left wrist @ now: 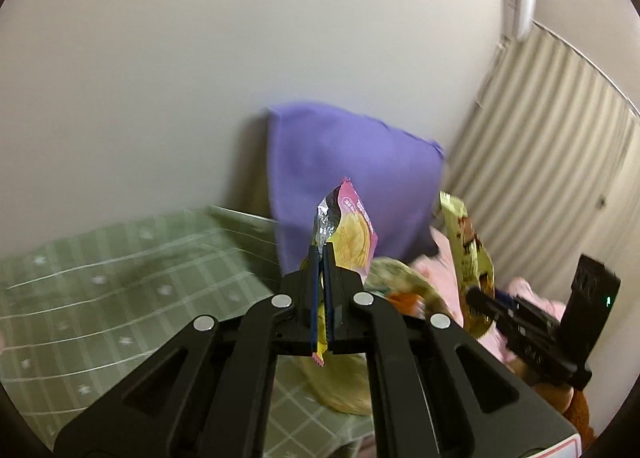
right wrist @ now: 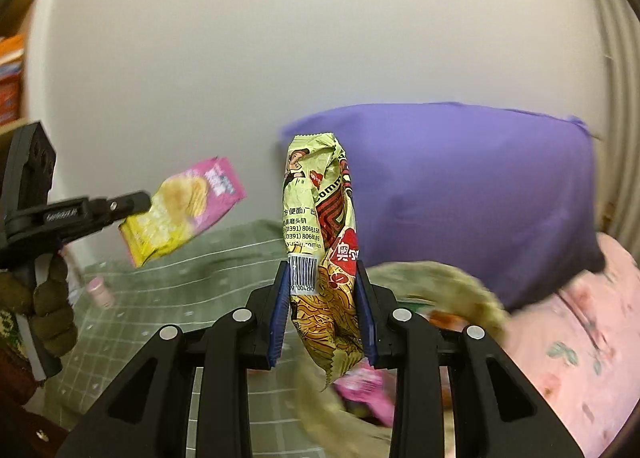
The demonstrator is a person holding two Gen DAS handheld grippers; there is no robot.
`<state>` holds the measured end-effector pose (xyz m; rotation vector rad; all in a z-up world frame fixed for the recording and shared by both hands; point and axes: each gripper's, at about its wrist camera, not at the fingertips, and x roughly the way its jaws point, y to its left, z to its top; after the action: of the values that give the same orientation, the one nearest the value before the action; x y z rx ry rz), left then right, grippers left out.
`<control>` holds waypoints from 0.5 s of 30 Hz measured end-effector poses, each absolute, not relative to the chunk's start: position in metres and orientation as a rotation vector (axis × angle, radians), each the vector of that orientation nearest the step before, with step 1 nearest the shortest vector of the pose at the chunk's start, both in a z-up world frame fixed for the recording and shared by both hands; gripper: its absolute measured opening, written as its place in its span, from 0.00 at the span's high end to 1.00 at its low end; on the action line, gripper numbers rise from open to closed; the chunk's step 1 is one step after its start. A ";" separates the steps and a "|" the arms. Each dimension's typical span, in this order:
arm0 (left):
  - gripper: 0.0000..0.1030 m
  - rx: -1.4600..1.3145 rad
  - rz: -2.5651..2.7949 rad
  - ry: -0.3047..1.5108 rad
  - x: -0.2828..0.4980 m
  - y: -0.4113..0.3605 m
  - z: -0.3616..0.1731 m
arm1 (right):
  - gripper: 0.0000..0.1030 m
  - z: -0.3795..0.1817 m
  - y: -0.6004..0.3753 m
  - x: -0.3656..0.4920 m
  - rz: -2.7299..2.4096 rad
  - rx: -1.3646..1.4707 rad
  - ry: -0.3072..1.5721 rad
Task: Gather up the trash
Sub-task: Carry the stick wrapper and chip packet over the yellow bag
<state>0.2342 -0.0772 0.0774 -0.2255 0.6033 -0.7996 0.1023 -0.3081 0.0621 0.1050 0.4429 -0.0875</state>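
Note:
My left gripper is shut on a pink and yellow chip bag and holds it up above the bed. The same bag shows in the right wrist view at the tip of the left gripper. My right gripper is shut on a crumpled yellow-green noodle packet, held upright. That packet and the right gripper show at the right of the left wrist view. A pink wrapper lies below the right gripper.
A green checked bedsheet covers the bed. A purple pillow leans on the white wall. A pink floral blanket lies at the right, with a blurred yellowish bag below the grippers. A small pink bottle lies on the sheet.

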 end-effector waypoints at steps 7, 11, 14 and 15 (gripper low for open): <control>0.98 -0.129 -0.954 0.733 0.240 -0.152 0.054 | 0.71 0.051 -0.352 0.082 -0.204 0.169 0.492; 0.98 -0.098 -0.993 0.823 0.247 -0.190 0.032 | 0.71 0.033 -0.367 0.086 -0.216 0.190 0.556; 0.98 -0.067 -1.010 0.857 0.250 -0.212 0.019 | 0.71 0.018 -0.374 0.096 -0.217 0.202 0.605; 0.98 -0.060 -1.016 0.869 0.250 -0.218 0.016 | 0.71 0.011 -0.377 0.101 -0.216 0.211 0.623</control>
<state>0.2503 -0.2180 0.0159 -0.0602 0.8685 -1.0165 0.1009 -0.3774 0.0114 0.2111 0.6234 -0.2159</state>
